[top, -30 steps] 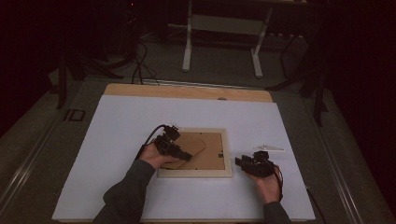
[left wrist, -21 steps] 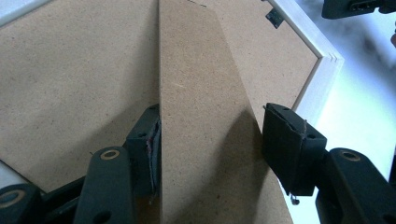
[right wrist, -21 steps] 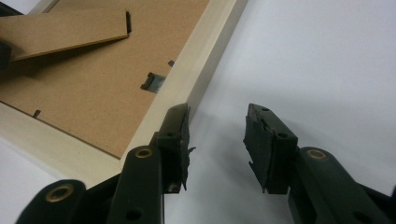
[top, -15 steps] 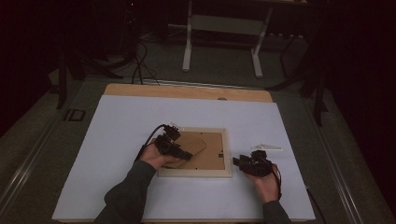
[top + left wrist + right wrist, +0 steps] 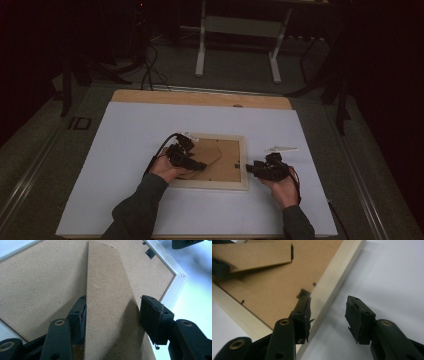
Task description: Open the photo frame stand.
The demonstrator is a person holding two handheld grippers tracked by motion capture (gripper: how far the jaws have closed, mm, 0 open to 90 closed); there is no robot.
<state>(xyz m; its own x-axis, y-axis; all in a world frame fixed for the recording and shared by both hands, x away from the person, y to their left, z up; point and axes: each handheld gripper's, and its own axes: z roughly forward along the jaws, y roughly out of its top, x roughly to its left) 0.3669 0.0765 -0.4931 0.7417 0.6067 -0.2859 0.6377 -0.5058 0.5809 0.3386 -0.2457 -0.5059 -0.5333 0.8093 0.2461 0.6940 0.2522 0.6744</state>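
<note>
A picture frame (image 5: 212,164) lies face down a little below the middle of the high view, on the white tabletop (image 5: 125,135), its brown backing board (image 5: 227,160) up and its pale wooden border showing all round. The hinged stand flap (image 5: 110,315) is lifted off the backing and runs up the middle of the left gripper view as a long brown strip.

The left tool (image 5: 187,159) sits over the frame's left half. In its own view the jaws stand wide on either side of the flap: the left pad (image 5: 81,315) lies against the flap's edge, the right pad stands clear of it with a gap, so the flap is straddled, not pinched.

The right tool (image 5: 260,169) is just off the frame's right edge. In the right gripper view its jaws have just been opening; the left jaw lies over the frame's border (image 5: 334,280) near a small black clip (image 5: 303,293), the right jaw over bare tabletop, and they press on nothing.

White tabletop lies open on every side of the frame, widest at the left and toward the upper edge; a small white piece (image 5: 281,148) lies just above the right tool.
</note>
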